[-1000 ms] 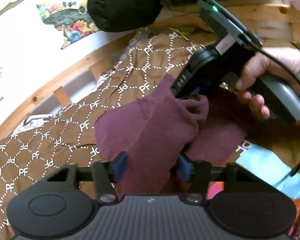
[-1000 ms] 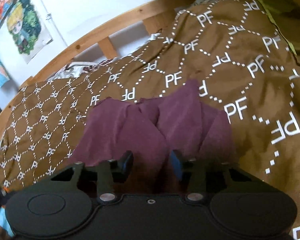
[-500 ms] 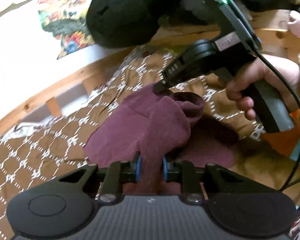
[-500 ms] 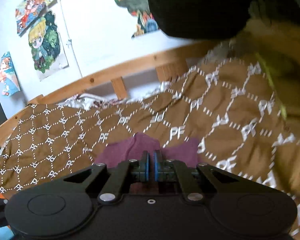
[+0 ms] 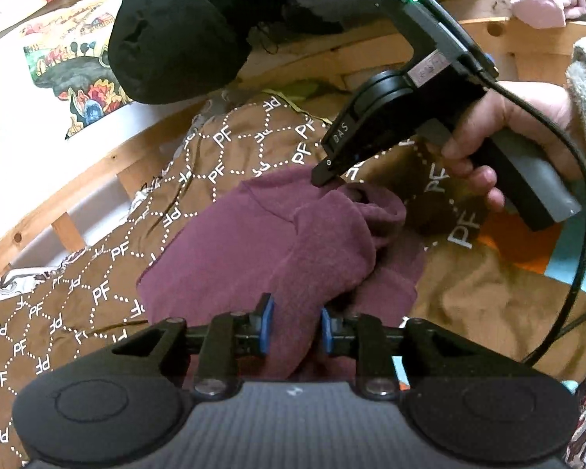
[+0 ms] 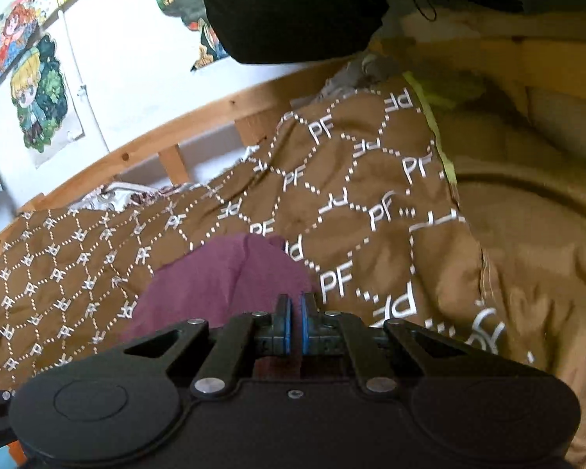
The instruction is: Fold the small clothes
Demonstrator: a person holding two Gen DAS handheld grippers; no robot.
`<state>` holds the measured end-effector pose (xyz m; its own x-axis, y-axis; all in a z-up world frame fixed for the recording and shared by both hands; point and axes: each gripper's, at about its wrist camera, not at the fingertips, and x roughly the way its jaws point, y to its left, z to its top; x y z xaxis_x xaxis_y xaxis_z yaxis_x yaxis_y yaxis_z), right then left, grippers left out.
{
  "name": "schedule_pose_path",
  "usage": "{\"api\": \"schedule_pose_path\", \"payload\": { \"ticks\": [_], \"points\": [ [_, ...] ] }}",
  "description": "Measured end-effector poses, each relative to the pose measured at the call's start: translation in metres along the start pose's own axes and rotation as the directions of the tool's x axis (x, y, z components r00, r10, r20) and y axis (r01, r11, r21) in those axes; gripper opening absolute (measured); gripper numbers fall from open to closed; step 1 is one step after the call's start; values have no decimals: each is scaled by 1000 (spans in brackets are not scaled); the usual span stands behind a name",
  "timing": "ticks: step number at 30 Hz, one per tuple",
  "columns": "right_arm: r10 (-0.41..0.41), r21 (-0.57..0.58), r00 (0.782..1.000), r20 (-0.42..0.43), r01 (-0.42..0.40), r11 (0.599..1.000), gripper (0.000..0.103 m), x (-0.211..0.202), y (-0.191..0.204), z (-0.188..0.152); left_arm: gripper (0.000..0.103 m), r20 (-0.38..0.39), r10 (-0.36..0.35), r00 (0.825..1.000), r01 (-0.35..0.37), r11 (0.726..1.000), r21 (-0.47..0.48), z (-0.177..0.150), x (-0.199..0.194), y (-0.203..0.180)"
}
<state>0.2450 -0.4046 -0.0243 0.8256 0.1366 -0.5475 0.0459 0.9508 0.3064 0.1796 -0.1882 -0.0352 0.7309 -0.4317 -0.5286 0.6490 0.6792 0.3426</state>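
A small maroon garment lies bunched on a brown quilt printed with white "PF". My left gripper has its blue pads a little apart with a thick fold of the garment between them. My right gripper is shut on the garment's far edge. In the left wrist view the right gripper pinches the cloth's upper right edge, held by a hand.
A wooden bed rail runs behind the quilt, with posters on the white wall. A black bulky jacket hangs above. Orange and blue fabric lies at the right. A black cable trails from the right gripper.
My left gripper's pads have opened slightly from their tighter pinch half a second ago. The right gripper stays shut on the garment's edge and has lowered toward the quilt.
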Motion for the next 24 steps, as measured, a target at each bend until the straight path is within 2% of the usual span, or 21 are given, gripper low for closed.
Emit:
{"api": "schedule_pose_path", "payload": {
  "ticks": [4, 7, 9, 10, 14, 16, 19, 21, 23, 24],
  "points": [
    [-20, 0, 1000, -9, 20, 1000, 5, 6, 0, -4, 44, 0, -30, 1000, 30, 998, -50, 3, -6, 4],
    [-27, -2, 1000, -10, 27, 1000, 9, 5, 1, -5, 62, 3, -74, 997, 74, 987, -140, 7, -14, 17],
    [-47, -12, 999, -7, 47, 999, 20, 2, 4, -5, 77, 12, -89, 996, 90, 973, -211, 7, -22, 26],
    [-62, -13, 998, -5, 61, 998, 23, -1, 4, -6, 79, 16, -94, 995, 95, 965, -246, 8, -26, 30],
    [-120, -51, 992, 41, 122, 991, 58, -21, 12, -10, 90, 9, -88, 996, 85, 920, -383, 7, -41, 49],
    [-118, -75, 991, 64, 123, 990, 65, -31, 17, -14, 94, -2, -78, 997, 69, 894, -442, 6, -46, 59],
    [-113, -120, 990, 85, 122, 985, 81, -47, 27, -21, 96, -41, -61, 997, 29, 840, -542, 0, -52, 76],
    [-120, -135, 987, 105, 133, 982, 98, -58, 34, -27, 99, -51, -77, 996, 27, 772, -635, -7, -53, 91],
    [-126, -122, 981, 147, 144, 982, 102, -69, 39, -34, 102, -75, -72, 995, -4, 693, -721, -17, -55, 106],
    [-119, -117, 979, 164, 139, 983, 102, -74, 42, -36, 102, -86, -69, 994, -18, 666, -745, -20, -56, 111]
  ]
}}
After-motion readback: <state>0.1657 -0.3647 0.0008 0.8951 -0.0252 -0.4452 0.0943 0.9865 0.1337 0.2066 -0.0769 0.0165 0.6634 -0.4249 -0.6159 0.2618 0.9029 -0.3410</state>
